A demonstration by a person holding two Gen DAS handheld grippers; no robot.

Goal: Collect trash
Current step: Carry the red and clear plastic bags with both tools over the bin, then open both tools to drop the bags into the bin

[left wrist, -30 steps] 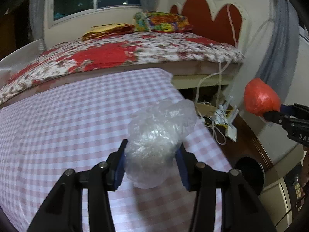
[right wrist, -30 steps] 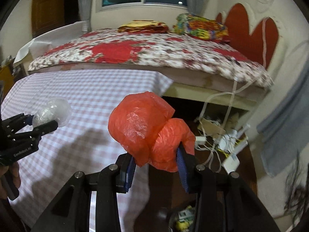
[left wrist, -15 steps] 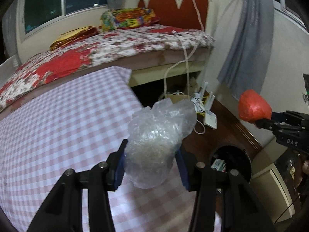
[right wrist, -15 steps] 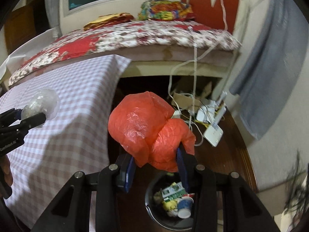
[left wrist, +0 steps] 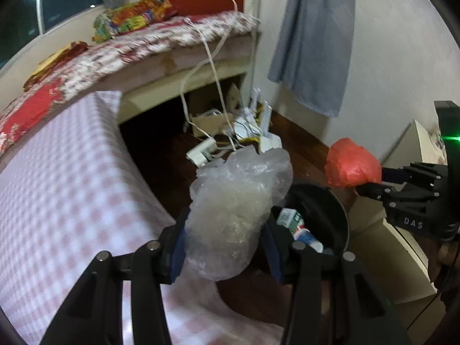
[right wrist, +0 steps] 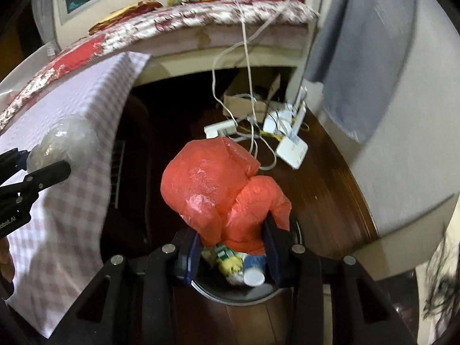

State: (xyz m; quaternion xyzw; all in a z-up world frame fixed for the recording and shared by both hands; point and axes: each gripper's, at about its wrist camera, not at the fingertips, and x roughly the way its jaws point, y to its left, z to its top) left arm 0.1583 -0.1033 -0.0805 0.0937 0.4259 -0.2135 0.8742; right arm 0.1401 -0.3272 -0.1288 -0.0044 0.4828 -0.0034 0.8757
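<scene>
My left gripper (left wrist: 224, 247) is shut on a crumpled clear plastic bag (left wrist: 238, 210), held over the table's right edge beside a round black trash bin (left wrist: 330, 201) on the floor. My right gripper (right wrist: 233, 247) is shut on a crumpled red plastic bag (right wrist: 218, 189) and holds it above the same bin (right wrist: 238, 293), which has cartons and a cup inside. The red bag (left wrist: 352, 166) and right gripper also show at the right of the left wrist view. The clear bag (right wrist: 66, 143) shows at the left of the right wrist view.
A table with a pink checked cloth (left wrist: 63, 195) stands left of the bin. A bed (right wrist: 201, 20) lies behind. White routers and cables (right wrist: 287, 141) lie on the dark wood floor. A grey curtain (left wrist: 313, 40) hangs by the wall. A white cabinet (left wrist: 402, 258) stands at right.
Both grippers have swung right and down from over the table toward the floor. The trash bin has come in close under both bags. Both grips are unchanged.
</scene>
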